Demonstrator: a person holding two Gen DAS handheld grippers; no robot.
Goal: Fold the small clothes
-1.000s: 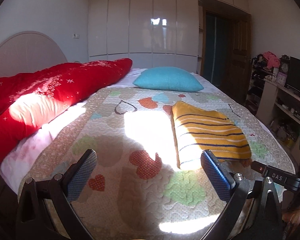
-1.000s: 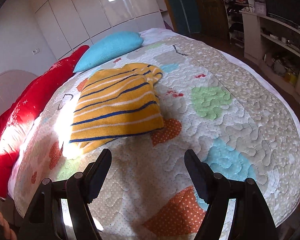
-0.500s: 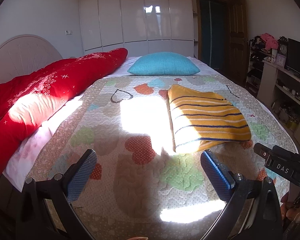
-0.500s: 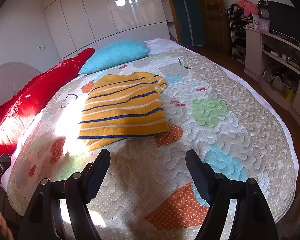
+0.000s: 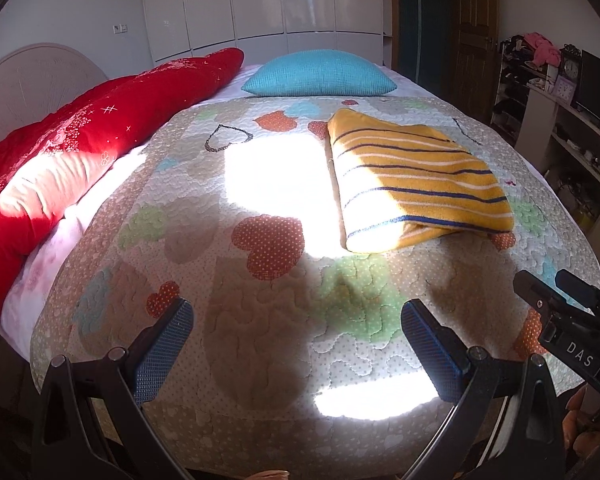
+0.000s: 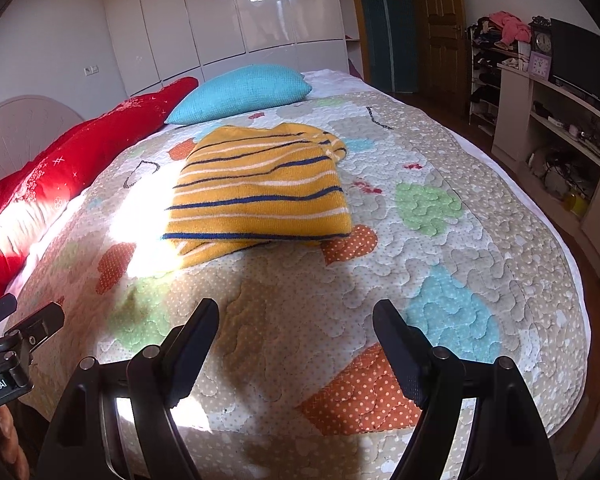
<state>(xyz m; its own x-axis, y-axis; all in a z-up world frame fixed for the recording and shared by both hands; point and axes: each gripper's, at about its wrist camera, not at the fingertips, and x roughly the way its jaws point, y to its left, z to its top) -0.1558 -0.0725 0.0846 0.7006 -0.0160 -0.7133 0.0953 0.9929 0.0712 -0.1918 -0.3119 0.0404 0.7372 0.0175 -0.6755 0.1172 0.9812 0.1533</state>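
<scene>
Jaws: both apart (empty) | folded sweater on quilt | pillow behind

Sunlit quilted bed, glossy white wardrobe

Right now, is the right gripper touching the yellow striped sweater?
Apart. The right wrist view shows the right gripper open, with bare quilt between its fingertips and the yellow striped sweater.

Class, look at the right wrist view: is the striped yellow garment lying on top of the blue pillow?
No. The striped yellow garment lies on the patterned quilt, nearer the camera than the blue pillow and apart from it.
</scene>
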